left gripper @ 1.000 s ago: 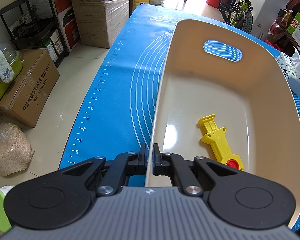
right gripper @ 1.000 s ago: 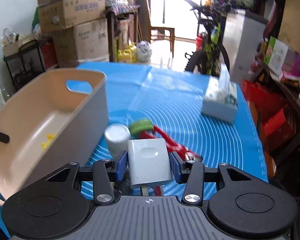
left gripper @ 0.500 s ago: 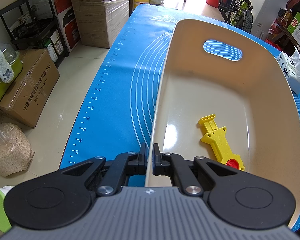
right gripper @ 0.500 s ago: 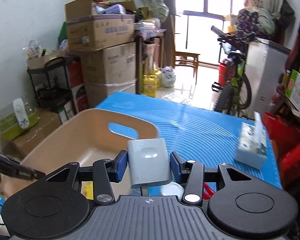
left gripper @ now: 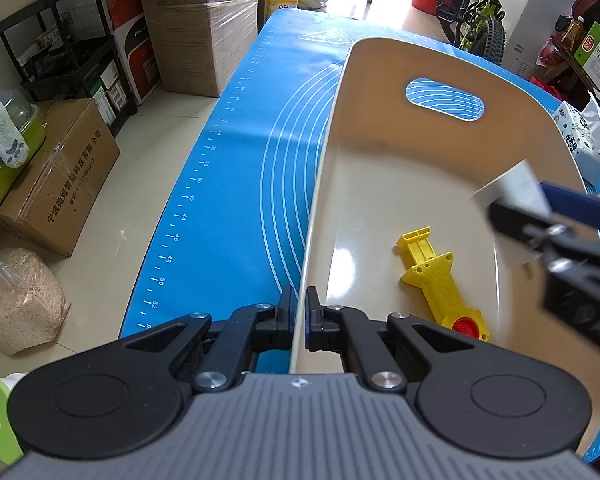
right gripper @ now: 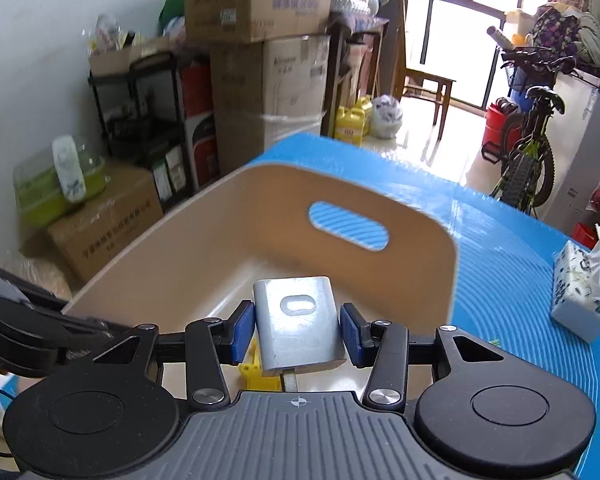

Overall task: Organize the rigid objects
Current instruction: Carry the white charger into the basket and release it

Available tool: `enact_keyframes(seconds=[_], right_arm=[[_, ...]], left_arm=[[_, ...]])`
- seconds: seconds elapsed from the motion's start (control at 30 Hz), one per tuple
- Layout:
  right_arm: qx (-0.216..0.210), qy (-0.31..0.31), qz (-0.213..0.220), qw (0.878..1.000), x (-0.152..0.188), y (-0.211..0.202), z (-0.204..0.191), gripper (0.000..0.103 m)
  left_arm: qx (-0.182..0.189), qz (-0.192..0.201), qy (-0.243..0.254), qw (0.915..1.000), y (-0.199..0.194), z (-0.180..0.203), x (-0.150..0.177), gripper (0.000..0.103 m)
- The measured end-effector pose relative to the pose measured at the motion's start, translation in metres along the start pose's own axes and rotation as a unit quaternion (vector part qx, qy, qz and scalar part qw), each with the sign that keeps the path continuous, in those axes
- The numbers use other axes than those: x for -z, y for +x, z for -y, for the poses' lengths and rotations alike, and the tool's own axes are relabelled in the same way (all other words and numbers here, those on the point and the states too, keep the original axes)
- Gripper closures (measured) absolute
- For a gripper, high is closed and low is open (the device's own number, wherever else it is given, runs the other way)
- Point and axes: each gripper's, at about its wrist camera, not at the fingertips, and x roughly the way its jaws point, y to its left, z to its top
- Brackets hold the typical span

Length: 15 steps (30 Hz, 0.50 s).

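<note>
A beige plastic bin (left gripper: 380, 148) with a handle slot stands on the blue mat (left gripper: 240, 184). My left gripper (left gripper: 299, 312) is shut on the bin's near rim. A yellow toy tool (left gripper: 440, 280) with a red button lies on the bin floor. My right gripper (right gripper: 298, 330) is shut on a white charger block (right gripper: 298, 322) and holds it over the bin (right gripper: 400, 216). It enters the left wrist view from the right (left gripper: 540, 208) with the charger (left gripper: 512, 188). The yellow tool peeks out under the charger (right gripper: 250, 372).
A tissue pack (right gripper: 580, 300) lies on the mat right of the bin, also in the left wrist view (left gripper: 580, 140). Cardboard boxes (left gripper: 60, 176), a black shelf (left gripper: 72, 60) and a sack (left gripper: 16, 300) stand on the floor left of the table. A bicycle (right gripper: 528, 148) stands beyond it.
My right gripper carried the charger up from the mat and leftward over the bin, and now shows in the left wrist view. The left gripper has kept its hold on the rim.
</note>
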Motion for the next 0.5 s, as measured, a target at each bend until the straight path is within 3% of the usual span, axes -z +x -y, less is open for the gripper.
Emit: enact_keyframes(seconds=[0.5], right_arm=[[-0.003,-0.017,-0.119,0.993,0.014,0.042,-0.019,0.05]], left_arm=[[-0.001,0.0,0.002,1.0,-0.001,0.001,0.0,0.097]])
